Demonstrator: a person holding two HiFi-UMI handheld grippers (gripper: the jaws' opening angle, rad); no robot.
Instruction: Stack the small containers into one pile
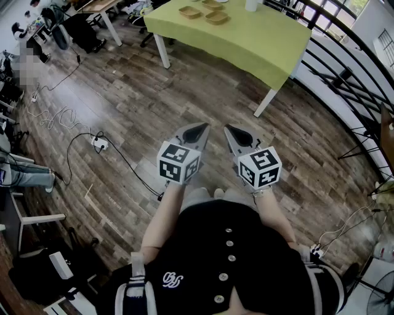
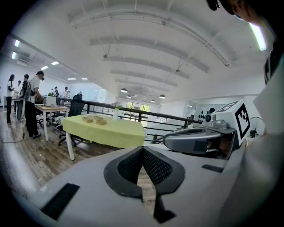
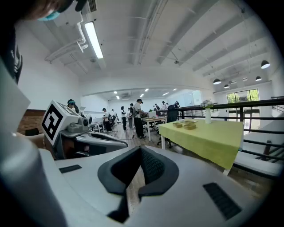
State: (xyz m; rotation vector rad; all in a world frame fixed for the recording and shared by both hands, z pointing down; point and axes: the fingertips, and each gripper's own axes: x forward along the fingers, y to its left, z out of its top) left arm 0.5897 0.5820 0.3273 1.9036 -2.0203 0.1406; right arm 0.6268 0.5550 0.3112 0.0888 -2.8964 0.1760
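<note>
While the left claw (image 1: 200, 130) and right claw (image 1: 231, 131) are pressed together, empty, the containers (image 1: 190, 11) lie far ahead on the desk (image 1: 246, 38); reaching them without spreading first would likely knock one aside.

The green-clothed table (image 1: 258, 43) carries three small containers (image 1: 217, 17), close together, and a white vase (image 3: 207, 116).

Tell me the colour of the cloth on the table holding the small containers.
The tablecloth is plain yellow-green; the head view shows it best.
</note>
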